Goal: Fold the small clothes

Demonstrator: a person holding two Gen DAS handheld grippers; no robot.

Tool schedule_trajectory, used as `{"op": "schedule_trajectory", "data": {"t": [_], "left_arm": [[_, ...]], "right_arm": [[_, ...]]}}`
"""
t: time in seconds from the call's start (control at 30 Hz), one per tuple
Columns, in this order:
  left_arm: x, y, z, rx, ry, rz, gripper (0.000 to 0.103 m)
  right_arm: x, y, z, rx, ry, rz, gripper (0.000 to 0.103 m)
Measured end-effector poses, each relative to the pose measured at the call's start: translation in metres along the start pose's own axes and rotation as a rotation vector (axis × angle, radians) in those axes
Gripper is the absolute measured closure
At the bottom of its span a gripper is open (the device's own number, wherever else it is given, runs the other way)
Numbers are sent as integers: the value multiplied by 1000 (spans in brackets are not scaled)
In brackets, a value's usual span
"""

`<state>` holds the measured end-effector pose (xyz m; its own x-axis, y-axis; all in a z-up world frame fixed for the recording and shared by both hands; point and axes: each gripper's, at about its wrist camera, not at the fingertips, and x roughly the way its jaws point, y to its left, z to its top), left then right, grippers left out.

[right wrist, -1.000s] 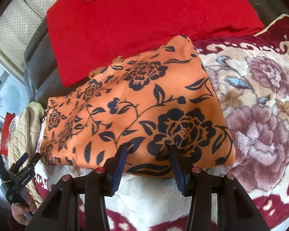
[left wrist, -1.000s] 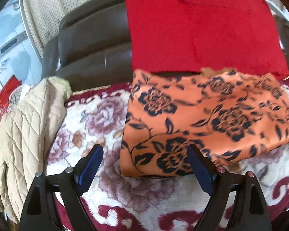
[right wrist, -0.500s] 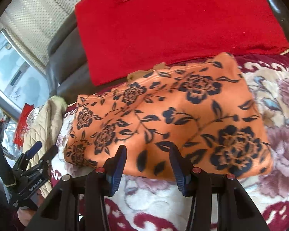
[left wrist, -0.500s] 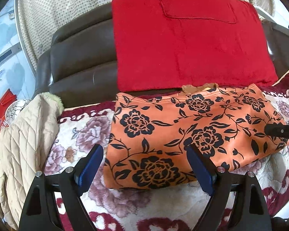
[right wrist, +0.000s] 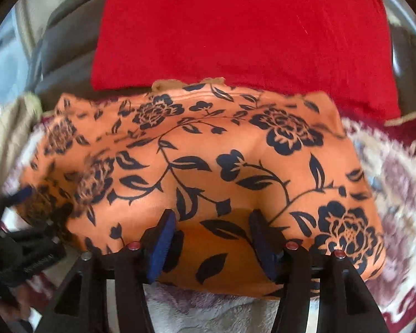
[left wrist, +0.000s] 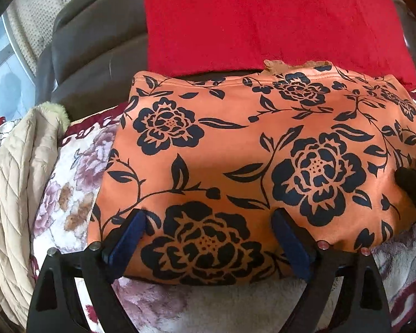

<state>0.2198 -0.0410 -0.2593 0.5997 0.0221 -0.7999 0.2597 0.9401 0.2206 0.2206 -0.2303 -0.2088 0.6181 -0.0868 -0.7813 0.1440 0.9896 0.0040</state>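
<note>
Left wrist view. Orange floral garment [left wrist: 249,166] spread flat across the middle of the frame, already folded into a rough rectangle on the flowered blanket [left wrist: 69,194], near edge at the bottom. Left gripper [left wrist: 210,238] low at bottom centre, tilted steeply down, jaws spread wide and opening, near hem between the blue pads but not pinched. Red cloth [left wrist: 263,19] draped over the dark sofa back [left wrist: 97,50] in the upper half. Quilted beige jacket [left wrist: 14,194] at the left edge, apart from the garment. Tip of the right gripper [left wrist: 413,183] at the right edge, over the cloth's right end.

Right wrist view. Same garment [right wrist: 208,166] filling the centre, blurred toward the left. Right gripper [right wrist: 210,238] at bottom centre, likewise pitched down, jaws partly apart and opening, near hem between them, nothing clamped. Left gripper [right wrist: 27,208] at the lower left, over the garment's left corner.

Step in hand, by judgement: lining up on the near hem for another fold. Next call: both jaws down onto the hem, closed on all layers together, then a lift and carry toward the far edge, corners kept level.
</note>
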Motion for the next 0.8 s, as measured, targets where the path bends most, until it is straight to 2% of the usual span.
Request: {"op": "schedule_trajectory", "data": {"t": [0.2,0.8], "left_arm": [[4,2,-3,-19,-15,-4,3],[6,7,-3,-36,-17,-15,2]], "right_arm": [[1,3,-1,-9,-14,-33,42],[2,5,1,-20,-3,-49,42]]}}
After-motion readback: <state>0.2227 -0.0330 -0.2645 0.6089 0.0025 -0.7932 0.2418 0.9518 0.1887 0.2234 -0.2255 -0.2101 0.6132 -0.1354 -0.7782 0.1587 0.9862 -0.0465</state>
